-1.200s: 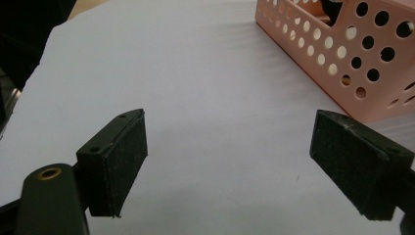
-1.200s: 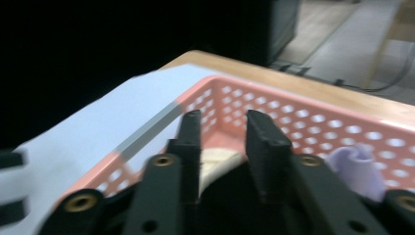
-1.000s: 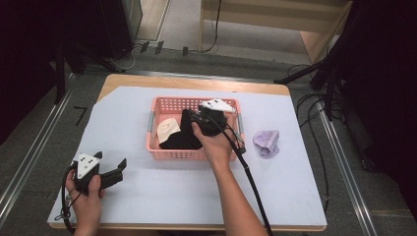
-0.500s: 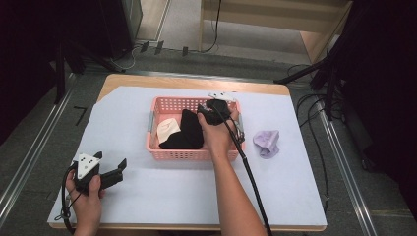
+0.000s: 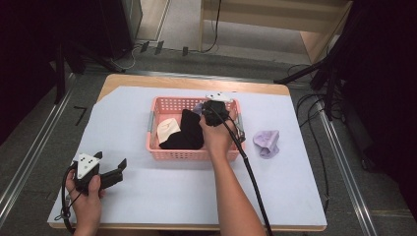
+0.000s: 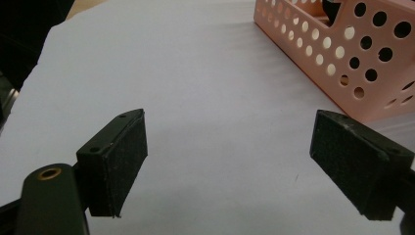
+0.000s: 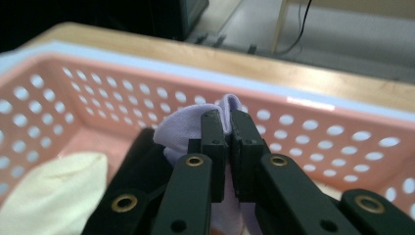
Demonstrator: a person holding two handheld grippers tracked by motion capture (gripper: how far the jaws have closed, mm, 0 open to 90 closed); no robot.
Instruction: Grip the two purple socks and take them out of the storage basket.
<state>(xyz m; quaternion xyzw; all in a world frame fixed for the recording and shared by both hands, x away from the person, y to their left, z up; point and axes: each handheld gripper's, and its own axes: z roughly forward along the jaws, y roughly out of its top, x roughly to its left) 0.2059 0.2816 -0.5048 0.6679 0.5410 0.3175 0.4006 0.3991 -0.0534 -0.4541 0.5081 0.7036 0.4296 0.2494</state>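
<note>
1. Grippers number 2. The left gripper point(image 5: 115, 169) rests low on the sheet at the near-left of the table point(image 5: 187, 82), jaws spread wide with bare sheet between them. The right gripper point(image 7: 227, 128) is down inside the pink basket point(image 5: 162, 104), its jaws having just been closing and now pinching a fold of lilac cloth point(image 7: 178, 129).
2. Baskets: 1, at the middle of the white sheet point(image 5: 133, 98). Inside, left to right: 1 cream cloth point(image 5: 167, 129), 1 black cloth point(image 5: 186, 132), and the pinched lilac cloth at the far-right part.
3. Lilac pieces: 2. The 2nd, a crumpled lilac cloth on the sheet point(image 5: 266, 142), lies just right of the basket, apart from it.
4. The right gripper view shows the pinch itself; in the high view the hand point(image 5: 216, 135) covers it. The left gripper view shows the gap between its pads point(image 6: 131, 147) and the basket's perforated corner ahead to the right.
5. Open sheet lies left of the basket and along the near edge; the far edge meets bare wood, and metal rails run along both table sides.
</note>
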